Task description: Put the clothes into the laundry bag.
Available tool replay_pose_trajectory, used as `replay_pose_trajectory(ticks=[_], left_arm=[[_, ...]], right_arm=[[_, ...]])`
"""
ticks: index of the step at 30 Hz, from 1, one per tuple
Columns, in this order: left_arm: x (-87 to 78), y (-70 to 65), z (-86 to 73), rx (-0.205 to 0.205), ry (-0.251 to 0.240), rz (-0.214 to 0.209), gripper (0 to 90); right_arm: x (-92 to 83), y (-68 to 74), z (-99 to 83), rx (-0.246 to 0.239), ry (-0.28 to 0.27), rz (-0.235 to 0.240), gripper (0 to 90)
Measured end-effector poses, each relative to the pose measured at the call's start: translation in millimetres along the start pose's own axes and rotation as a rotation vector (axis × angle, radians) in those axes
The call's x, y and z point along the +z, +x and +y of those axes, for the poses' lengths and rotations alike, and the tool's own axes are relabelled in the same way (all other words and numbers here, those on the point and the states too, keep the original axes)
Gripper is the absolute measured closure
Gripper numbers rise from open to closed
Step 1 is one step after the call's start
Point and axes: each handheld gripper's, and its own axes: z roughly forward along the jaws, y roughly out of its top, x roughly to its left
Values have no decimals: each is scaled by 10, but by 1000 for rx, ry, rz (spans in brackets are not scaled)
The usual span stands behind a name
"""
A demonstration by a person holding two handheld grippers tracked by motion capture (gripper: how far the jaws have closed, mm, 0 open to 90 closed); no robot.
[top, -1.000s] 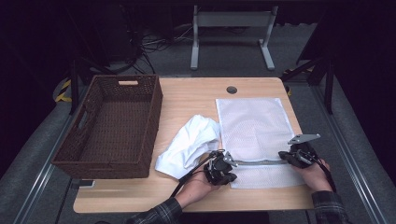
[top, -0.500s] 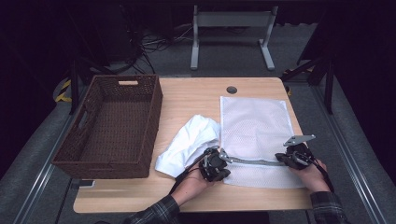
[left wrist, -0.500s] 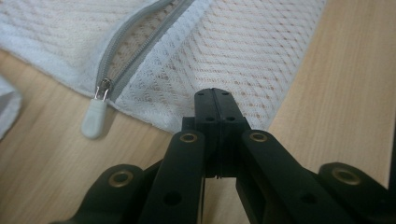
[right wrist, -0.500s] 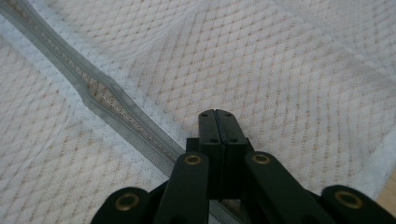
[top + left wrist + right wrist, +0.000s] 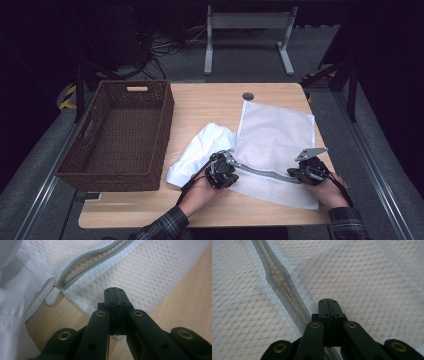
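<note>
A white mesh laundry bag with a grey zipper lies flat on the right half of the light wooden table, its left edge against a crumpled white cloth (a dark brown wicker basket stands further left). The left gripper has its jaws pressed together over the bag's near left corner, just below the zipper's open end. The right gripper sits over the mesh beside the zipper, jaws likewise together; whether either pinches fabric cannot be told.

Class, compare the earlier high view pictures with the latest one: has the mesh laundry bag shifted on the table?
Yes. The mesh bag has slid away from the person, its far left corner now closer to the round hole in the table.
</note>
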Motion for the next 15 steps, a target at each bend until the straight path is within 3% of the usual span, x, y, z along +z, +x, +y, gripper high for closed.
replay_pose_trajectory(ticks=[6,15], left_arm=[[-10,-31,-18,-1,4,-52,900],[-41,-32,-37,24,10,-60,900]], right_arm=[[18,129,48,-40,10,20,900],[50,294,108,-84,10,48,900]])
